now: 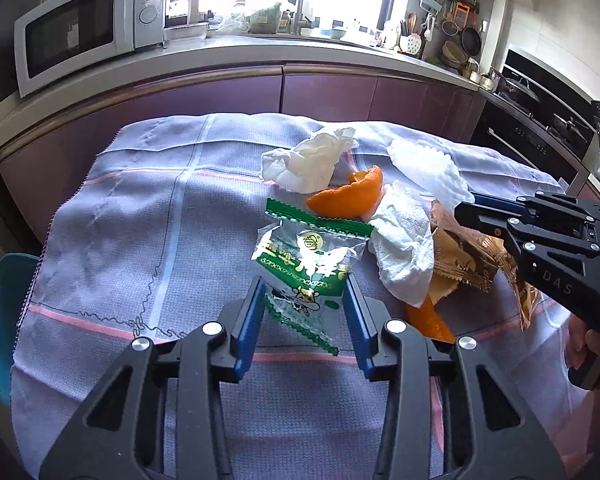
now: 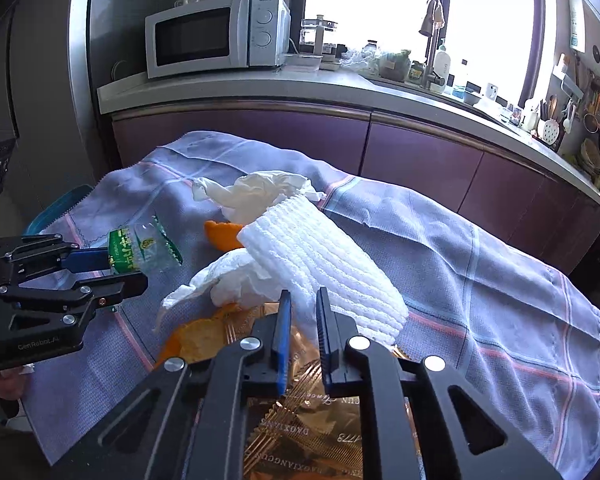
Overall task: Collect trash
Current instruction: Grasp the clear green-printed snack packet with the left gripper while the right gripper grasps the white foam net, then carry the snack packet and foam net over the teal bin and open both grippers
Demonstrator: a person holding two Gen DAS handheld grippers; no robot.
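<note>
Trash lies on a lilac checked cloth [image 1: 140, 216]. A clear green-edged candy wrapper [image 1: 308, 256] sits between the open fingers of my left gripper [image 1: 304, 288]; it also shows in the right wrist view [image 2: 144, 250]. Behind it lie orange peel [image 1: 348, 198], a crumpled tissue [image 1: 304, 160], a second tissue [image 1: 404, 248], white foam netting [image 2: 320, 256] and a gold wrapper [image 2: 312, 432]. My right gripper [image 2: 302, 304] hovers over the gold wrapper, its jaws a narrow gap apart and empty.
A teal bin [image 1: 0, 320] stands at the cloth's left edge. Purple cabinets [image 1: 332, 92] and a counter with a microwave [image 1: 80, 28] run behind. An oven and hob [image 1: 540, 112] stand at the right.
</note>
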